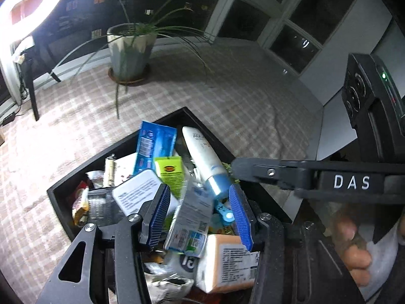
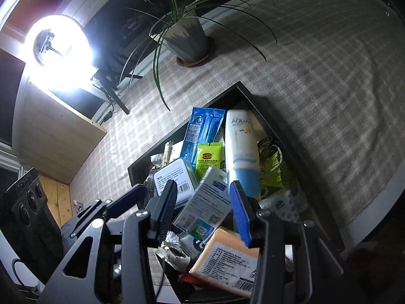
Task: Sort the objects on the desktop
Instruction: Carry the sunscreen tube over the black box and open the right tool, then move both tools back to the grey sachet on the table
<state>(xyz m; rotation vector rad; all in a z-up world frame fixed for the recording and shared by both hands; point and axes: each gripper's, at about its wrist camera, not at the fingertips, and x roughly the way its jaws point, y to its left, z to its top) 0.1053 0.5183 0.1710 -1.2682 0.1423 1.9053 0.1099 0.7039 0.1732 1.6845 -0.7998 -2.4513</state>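
A black tray (image 1: 83, 163) (image 2: 255, 98) on the checked tablecloth is piled with items: a white and blue sunscreen bottle (image 1: 202, 152) (image 2: 240, 147), a blue packet (image 1: 154, 144) (image 2: 202, 129), a green tube (image 1: 169, 174) (image 2: 208, 159), a white tin (image 1: 136, 190) (image 2: 172, 179), a white and blue carton (image 1: 192, 220) (image 2: 207, 207) and an orange pack (image 1: 227, 261) (image 2: 227, 261). My left gripper (image 1: 200, 212) is open over the carton. My right gripper (image 2: 202, 202) is open over the same carton. The right gripper's body crosses the left wrist view (image 1: 316, 177).
A potted plant (image 1: 129, 48) (image 2: 187, 38) with long leaves stands on the cloth behind the tray. A bright ring light (image 2: 58, 43) shines at the left. The checked cloth (image 1: 240, 106) (image 2: 329, 76) spreads to the right. A wooden box (image 2: 60, 136) sits at the left.
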